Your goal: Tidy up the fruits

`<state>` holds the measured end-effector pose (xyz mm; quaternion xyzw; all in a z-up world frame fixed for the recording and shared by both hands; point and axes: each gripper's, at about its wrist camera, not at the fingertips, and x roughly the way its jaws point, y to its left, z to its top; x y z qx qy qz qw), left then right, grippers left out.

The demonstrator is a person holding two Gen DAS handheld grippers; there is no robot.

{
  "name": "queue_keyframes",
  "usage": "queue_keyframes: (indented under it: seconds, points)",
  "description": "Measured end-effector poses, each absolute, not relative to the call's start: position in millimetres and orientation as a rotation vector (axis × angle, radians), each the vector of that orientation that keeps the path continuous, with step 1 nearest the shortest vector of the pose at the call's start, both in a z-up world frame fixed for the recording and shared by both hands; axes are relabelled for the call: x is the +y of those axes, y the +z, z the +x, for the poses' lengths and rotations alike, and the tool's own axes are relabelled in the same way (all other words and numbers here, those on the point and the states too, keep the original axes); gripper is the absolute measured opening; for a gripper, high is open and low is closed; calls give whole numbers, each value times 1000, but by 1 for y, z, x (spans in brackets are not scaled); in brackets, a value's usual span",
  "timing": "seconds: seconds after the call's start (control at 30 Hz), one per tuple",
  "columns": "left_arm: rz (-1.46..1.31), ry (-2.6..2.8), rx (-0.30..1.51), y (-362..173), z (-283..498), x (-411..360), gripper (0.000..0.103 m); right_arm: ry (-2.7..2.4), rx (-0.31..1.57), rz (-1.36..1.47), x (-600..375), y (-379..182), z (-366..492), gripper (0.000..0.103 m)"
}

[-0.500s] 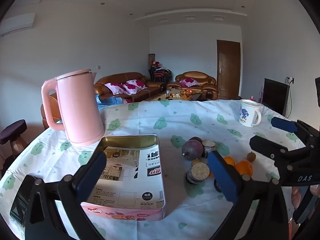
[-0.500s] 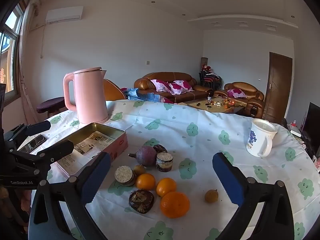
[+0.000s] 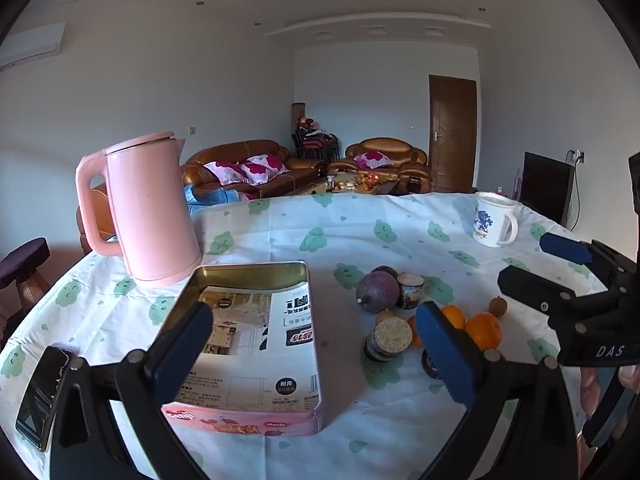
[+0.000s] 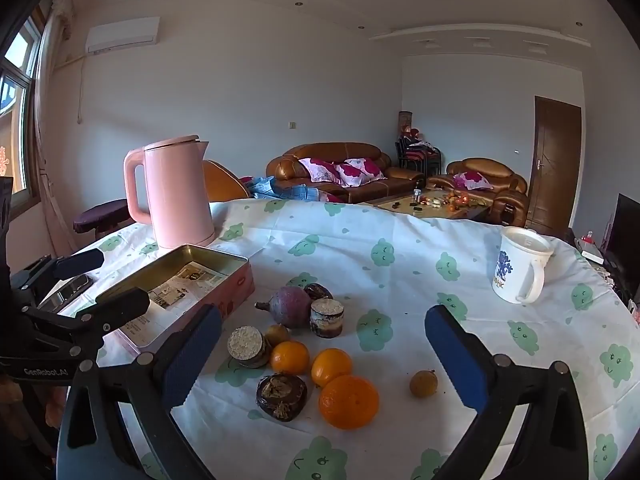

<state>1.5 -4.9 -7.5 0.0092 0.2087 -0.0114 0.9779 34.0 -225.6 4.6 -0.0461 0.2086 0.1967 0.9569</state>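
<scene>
A cluster of fruit lies on the tablecloth: a large orange [image 4: 348, 402], two smaller oranges [image 4: 290, 357], a purple round fruit [image 4: 290, 306], a dark halved fruit [image 4: 282, 396], a small brown fruit [image 4: 423, 383] and cut pieces with pale tops [image 4: 246, 346]. An open pink tin [image 3: 256, 320] lined with printed paper stands left of them. My left gripper [image 3: 316, 348] hovers open over the tin's near end. Above the near side of the fruit, my right gripper [image 4: 324, 356] is wide open and holds nothing. Each gripper shows at the edge of the other's view.
A pink kettle [image 3: 152, 216] stands behind the tin. A white mug [image 4: 520, 270] with a blue print sits at the far right. A phone [image 3: 40, 392] lies near the table's left edge. Sofas and a coffee table are beyond the round table.
</scene>
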Motion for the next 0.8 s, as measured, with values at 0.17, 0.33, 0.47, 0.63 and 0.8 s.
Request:
queue_keyframes:
  seconds: [0.17, 0.33, 0.47, 0.63, 0.8]
  points:
    - [18, -26, 419, -5, 0, -5, 103, 398, 427, -89, -227, 4, 33, 102]
    - [19, -24, 419, -5, 0, -6, 103, 399, 427, -88, -227, 3, 34, 102]
    - [20, -25, 418, -5, 0, -6, 103, 400, 428, -85, -227, 3, 33, 102]
    - [20, -26, 420, -5, 0, -5, 103, 400, 429, -86, -227, 3, 33, 102]
    - [22, -27, 419, -5, 0, -7, 103, 400, 428, -85, -228, 3, 33, 102]
